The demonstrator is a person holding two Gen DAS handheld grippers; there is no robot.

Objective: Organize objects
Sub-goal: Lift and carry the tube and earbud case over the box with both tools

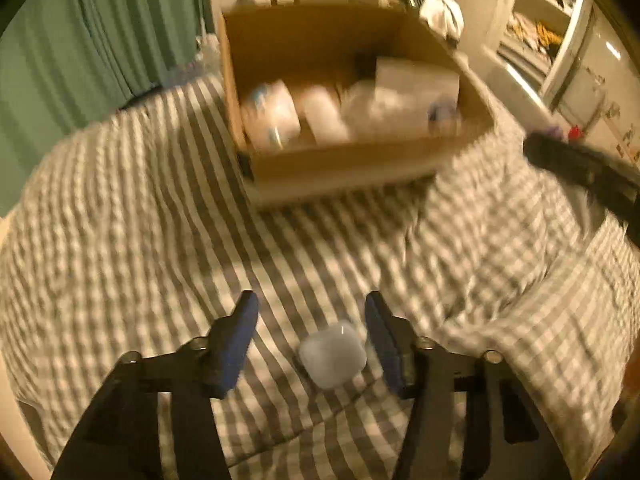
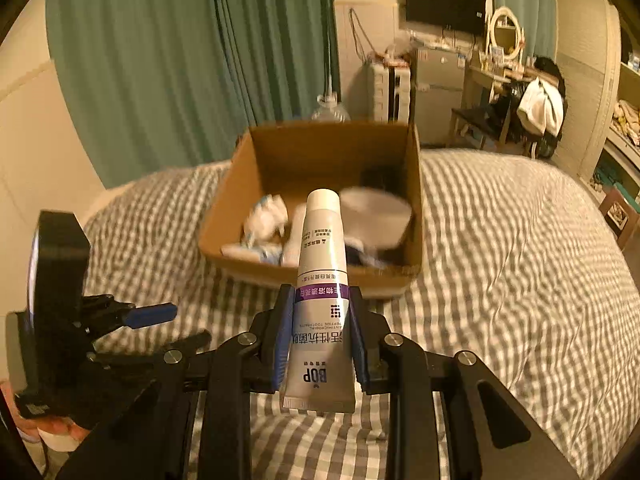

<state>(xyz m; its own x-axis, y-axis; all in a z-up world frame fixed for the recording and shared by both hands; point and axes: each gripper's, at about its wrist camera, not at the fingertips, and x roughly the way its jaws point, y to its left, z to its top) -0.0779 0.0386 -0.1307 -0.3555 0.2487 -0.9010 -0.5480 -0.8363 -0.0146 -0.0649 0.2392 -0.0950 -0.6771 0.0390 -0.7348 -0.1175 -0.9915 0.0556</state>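
Between right tongs, toothpaste tube pinched low, could tip short of cardboard box; left tongs wide over small white case.

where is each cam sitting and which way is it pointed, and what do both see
Left wrist: sits on the left gripper, angled down at the striped bedcover and a small pale case between its open fingers; the right gripper's tip shows at right.
Right wrist: sits on the right gripper, facing across the bed, holding a toothpaste tube; the left gripper shows at left.
Shared: the cardboard box, bedcover, green curtain.
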